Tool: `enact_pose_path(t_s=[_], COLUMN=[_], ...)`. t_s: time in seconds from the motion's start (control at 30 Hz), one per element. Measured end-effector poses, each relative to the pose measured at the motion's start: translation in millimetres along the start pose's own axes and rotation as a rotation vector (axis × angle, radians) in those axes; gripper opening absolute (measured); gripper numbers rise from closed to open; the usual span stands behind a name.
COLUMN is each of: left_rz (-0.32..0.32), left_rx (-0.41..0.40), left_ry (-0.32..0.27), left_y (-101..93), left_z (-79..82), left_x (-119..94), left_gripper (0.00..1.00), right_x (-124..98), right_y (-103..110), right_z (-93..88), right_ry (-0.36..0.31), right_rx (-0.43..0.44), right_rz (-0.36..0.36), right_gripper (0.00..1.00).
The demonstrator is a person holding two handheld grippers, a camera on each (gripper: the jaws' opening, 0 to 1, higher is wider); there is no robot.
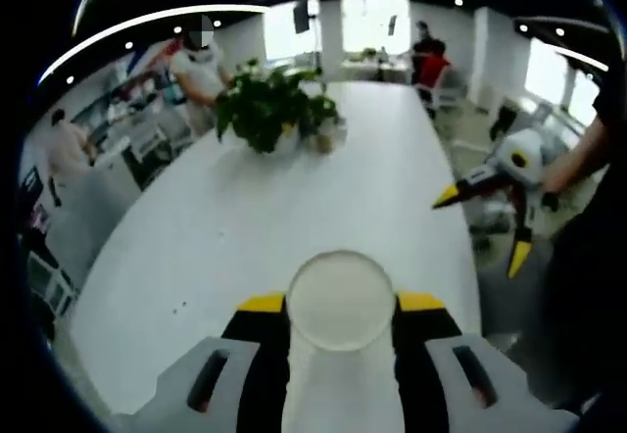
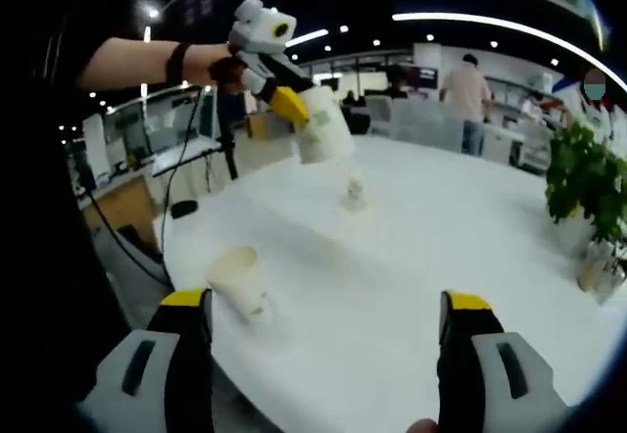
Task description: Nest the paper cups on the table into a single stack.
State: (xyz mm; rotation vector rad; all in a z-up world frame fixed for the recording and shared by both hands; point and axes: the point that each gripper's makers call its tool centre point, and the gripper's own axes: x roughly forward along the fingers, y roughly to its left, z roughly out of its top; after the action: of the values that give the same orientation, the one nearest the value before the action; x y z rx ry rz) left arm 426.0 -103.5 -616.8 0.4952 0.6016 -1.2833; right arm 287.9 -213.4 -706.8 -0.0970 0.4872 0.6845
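A long white table (image 1: 245,227) is seen running through an open office. A leafy potted plant (image 1: 274,110) is set on it. Bright windows (image 1: 374,22) are seen at the far end, and the dark ceiling is lit by spotlights and curved light strips (image 2: 509,26). Desks (image 2: 147,173) are ranged along the side.

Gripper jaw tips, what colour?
Yellow, on grey-white bodies. Clearest in the right gripper view, on the right gripper; same on the left gripper.

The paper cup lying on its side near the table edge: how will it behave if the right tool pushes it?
The paper cup probably rolls in a curve, since it lies on its side on the smooth table. It looks thin and light, so it may skid or crush.
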Motion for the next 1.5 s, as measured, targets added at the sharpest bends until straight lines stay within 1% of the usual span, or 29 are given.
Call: enact_pose_path(t_s=[0.03,0.1,0.17,0.23,0.37,0.43,0.53,0.67,0.77,0.87,0.93,1.03,1.07,1.13,1.23,1.27,1.33,1.5], left_rz=[-0.009,-0.021,-0.038,-0.047,-0.063,-0.068,-0.084,-0.085,-0.093,-0.095,-0.095,-0.103,-0.105,-0.109,-0.120,-0.128,-0.131,-0.133], left_rx=[-0.013,-0.042,-0.091,-0.120,-0.167,-0.191,-0.230,-0.226,-0.235,-0.236,-0.233,-0.245,-0.246,-0.244,-0.251,-0.266,-0.274,-0.268], left_ry=[-0.003,-0.006,-0.032,-0.037,-0.074,-0.088,-0.122,-0.119,-0.124,-0.126,-0.125,-0.133,-0.133,-0.135,-0.139,-0.150,-0.151,-0.154], left_y=[-6.1,-10.4,-18.1,-22.5,-31.6,-34.9,-42.1,-47.5,-51.3,-53.6,-56.4,-59.5,-60.3,-62.1,-64.1,-65.3,-66.0,-67.2], left_z=[-1.7,-4.7,-3.9,-6.7,-5.6,-6.1,-1.8,-2.7,-1.0,0.3,0.8,2.6,2.6,3.5,5.1,7.4,7.9,8.1], left_x=[-3,-7,-12,-15,-21,-23,-24,-22,-22,-21,-20,-20,-19,-19,-18,-18,-18,-18], left_gripper=[0.39,0.39,0.39,0.39,0.39,0.39,0.39,0.39,0.39,0.39,0.39,0.39,0.39,0.39,0.39,0.39,0.39,0.39], right_x=[-1,-1,-1,0,2,5,8,9,11,16,17,19,20,21,23,24,26,26], right_y=[1,2,4,6,11,14,19,23,28,34,41,47,51,55,64,67,73,78], right_z=[0.8,1.5,2.4,3.8,9.0,12.9,27.3,40.4,50.9,52.8,57.3,62.0,65.9,71.6,81.1,83.3,88.7,98.7], right_ry=[-0.006,-0.012,-0.015,-0.020,-0.036,-0.053,-0.108,-0.144,-0.176,-0.163,-0.173,-0.177,-0.188,-0.204,-0.227,-0.234,-0.253,-0.294], right_rx=[0.006,0.019,0.027,0.034,0.046,0.066,0.111,0.139,0.166,0.164,0.162,0.158,0.161,0.164,0.168,0.176,0.197,0.226], right_rz=[-0.004,-0.008,-0.012,-0.013,-0.009,0.003,0.024,0.037,0.060,0.083,0.116,0.138,0.157,0.172,0.205,0.219,0.250,0.278], right_gripper=[0.94,0.94,0.94,0.94,0.94,0.93,0.92,0.91,0.89,0.86,0.83,0.81,0.80,0.79,0.75,0.74,0.73,0.70])
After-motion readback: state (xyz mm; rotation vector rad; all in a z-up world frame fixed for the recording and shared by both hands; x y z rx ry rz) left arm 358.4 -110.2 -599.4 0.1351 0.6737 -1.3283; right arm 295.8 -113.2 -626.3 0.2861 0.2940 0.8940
